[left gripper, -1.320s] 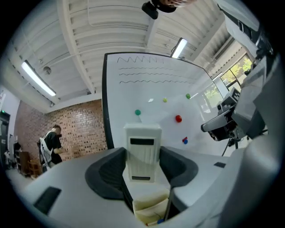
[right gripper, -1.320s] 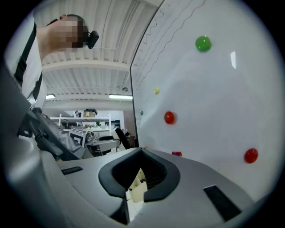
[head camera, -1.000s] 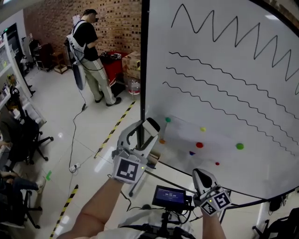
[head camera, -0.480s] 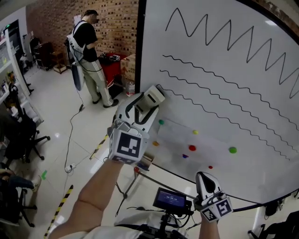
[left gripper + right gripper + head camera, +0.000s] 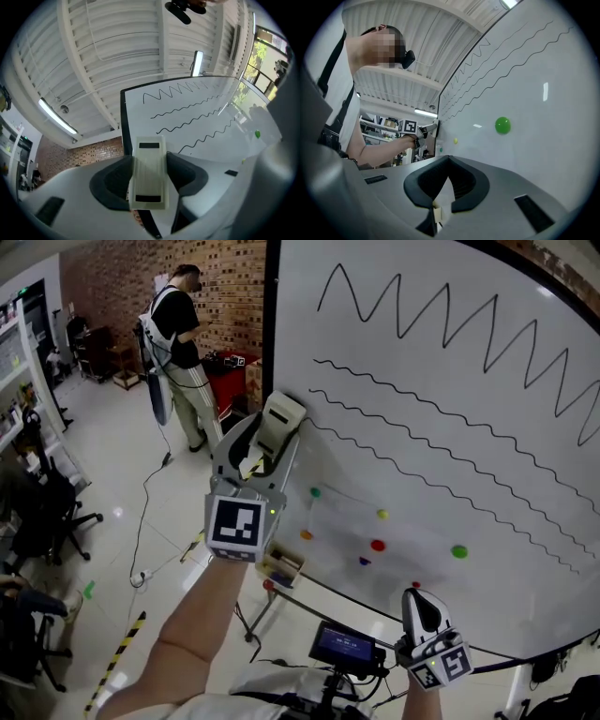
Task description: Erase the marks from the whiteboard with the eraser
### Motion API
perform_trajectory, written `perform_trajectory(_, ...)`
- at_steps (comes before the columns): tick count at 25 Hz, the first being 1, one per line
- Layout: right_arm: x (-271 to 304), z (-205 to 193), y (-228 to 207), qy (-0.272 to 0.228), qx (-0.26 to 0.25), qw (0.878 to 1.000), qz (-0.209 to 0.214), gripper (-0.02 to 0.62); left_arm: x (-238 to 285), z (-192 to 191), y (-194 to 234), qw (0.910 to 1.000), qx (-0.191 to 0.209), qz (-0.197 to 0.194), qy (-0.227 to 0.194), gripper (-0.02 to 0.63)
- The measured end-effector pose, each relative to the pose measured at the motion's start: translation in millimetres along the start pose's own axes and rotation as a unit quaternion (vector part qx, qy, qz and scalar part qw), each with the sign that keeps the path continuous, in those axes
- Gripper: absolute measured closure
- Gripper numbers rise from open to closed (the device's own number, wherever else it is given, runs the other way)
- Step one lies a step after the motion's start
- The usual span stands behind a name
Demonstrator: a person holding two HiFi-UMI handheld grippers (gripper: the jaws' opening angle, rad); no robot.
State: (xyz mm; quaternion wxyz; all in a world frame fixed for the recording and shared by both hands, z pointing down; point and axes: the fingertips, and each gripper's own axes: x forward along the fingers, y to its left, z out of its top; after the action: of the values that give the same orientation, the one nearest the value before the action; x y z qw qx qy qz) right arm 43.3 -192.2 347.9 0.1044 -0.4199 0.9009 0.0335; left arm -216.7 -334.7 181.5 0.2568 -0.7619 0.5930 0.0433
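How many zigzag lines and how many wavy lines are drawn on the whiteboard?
zigzag line: 1
wavy lines: 3
Total: 4

A glossy white whiteboard point(image 5: 450, 474) throws back the ceiling light; the eraser point(image 5: 281, 423) is matt cream plastic, ribbed along its back; the left gripper point(image 5: 149, 159) shows smooth grey plastic and matt black pads point(image 5: 112, 180); behind, a rough red brick wall point(image 5: 230, 287) and a shiny tiled floor point(image 5: 122, 484).
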Motion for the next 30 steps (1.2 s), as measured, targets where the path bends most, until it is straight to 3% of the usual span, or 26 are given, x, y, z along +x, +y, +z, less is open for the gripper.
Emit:
perform_trajectory(5,-2,4,-3,-0.004,0.000,1.000,-0.005,0.581,1,1,-8,0.9987,0.049,0.017,0.000,0.347)
perform_trajectory(13,3,11,1,-0.011,-0.011,1.000,-0.006,0.581,-6,5,-48,0.9922,0.121,-0.002,0.030,0.359)
perform_trajectory(20,15,21,6,-0.018,-0.025,1.000,0.004,0.581,-16,-7,-94,0.9834,0.164,-0.075,0.020,0.360)
perform_trajectory(23,16,23,7,-0.022,-0.017,1.000,-0.002,0.581,-16,-8,-80,0.9885,0.133,-0.068,0.023,0.351)
perform_trajectory(27,10,23,3,-0.019,-0.018,1.000,-0.012,0.581,-9,-7,-31,0.9953,0.094,-0.003,0.023,0.353)
perform_trajectory(30,5,22,-1,-0.017,-0.019,1.000,-0.019,0.581,-2,-2,-13,0.9958,0.090,0.020,0.003,0.354)
